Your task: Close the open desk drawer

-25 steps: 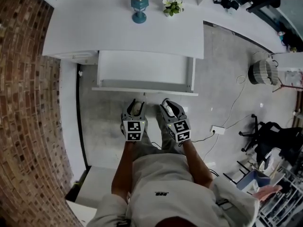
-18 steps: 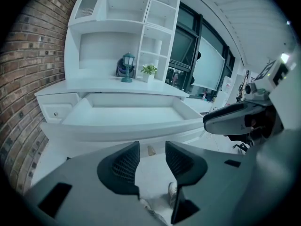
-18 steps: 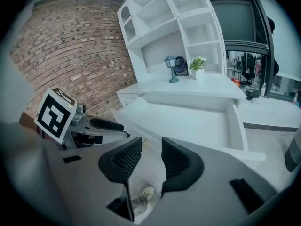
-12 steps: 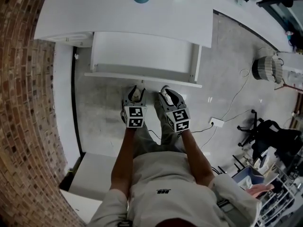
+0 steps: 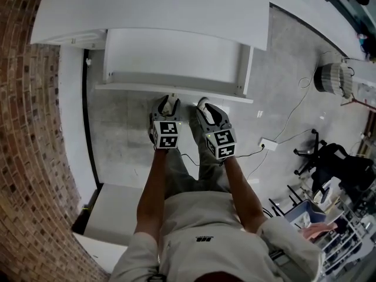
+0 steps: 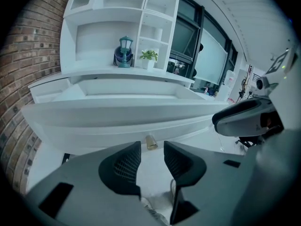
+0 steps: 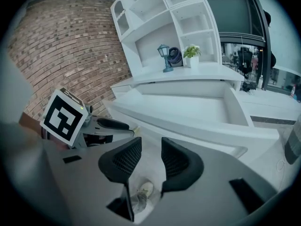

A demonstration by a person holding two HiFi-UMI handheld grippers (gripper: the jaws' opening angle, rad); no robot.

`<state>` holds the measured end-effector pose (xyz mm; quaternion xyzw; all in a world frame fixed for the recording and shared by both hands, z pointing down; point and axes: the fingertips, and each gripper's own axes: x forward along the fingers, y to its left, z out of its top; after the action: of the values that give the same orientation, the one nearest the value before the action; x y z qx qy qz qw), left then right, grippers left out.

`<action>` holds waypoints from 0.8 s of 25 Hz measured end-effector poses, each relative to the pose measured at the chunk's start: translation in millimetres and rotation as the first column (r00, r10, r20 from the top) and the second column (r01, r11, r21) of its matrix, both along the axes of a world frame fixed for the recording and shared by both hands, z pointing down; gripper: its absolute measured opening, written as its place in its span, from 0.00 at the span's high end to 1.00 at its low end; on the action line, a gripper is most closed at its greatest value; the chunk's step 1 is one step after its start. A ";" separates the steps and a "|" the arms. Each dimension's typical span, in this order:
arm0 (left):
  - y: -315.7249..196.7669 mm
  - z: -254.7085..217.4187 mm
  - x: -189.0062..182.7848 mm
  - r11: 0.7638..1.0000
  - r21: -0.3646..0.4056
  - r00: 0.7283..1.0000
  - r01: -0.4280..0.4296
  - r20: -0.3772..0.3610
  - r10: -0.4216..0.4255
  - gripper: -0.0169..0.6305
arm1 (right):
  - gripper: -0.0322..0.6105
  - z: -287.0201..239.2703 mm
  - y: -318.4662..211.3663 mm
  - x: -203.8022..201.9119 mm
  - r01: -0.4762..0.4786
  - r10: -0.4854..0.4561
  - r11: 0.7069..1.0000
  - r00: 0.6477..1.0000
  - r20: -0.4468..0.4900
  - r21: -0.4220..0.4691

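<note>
White drawer (image 5: 176, 63) stands pulled well out from under the desk surface (image 5: 147, 16), beside a brick wall (image 5: 29, 128). Both grippers hang close in front of its front panel. The left gripper (image 5: 168, 106) has its jaws closing with nothing between them, a brass knob (image 6: 151, 142) just beyond, while the right gripper (image 5: 204, 107) keeps a narrow, empty gap.

drawer (image 5: 176, 57) out beneath desk (image 5: 147, 10) | lantern (image 6: 124, 51), plant (image 6: 149, 55) on desk | brick wall (image 5: 29, 128) left | basket (image 5: 333, 79) right
</note>
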<state>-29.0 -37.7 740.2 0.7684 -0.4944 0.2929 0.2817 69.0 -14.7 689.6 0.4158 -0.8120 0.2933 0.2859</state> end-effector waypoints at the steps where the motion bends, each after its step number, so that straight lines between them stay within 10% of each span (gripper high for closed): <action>1: -1.5 3.0 1.1 1.000 -0.002 1.000 0.002 0.001 -0.002 0.73 | 0.75 2.0 0.4 1.1 0.000 0.000 1.000 1.000 0.000 -0.002; 20: -21.4 17.1 6.2 0.998 0.001 0.998 0.061 -0.002 -0.061 0.84 | 0.75 15.0 -6.1 3.2 -0.018 0.018 1.000 1.000 0.007 -0.006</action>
<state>-22.8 -59.1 757.3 0.7535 -0.5173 0.2831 0.2906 72.3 -20.8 704.6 0.4213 -0.8083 0.2995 0.2817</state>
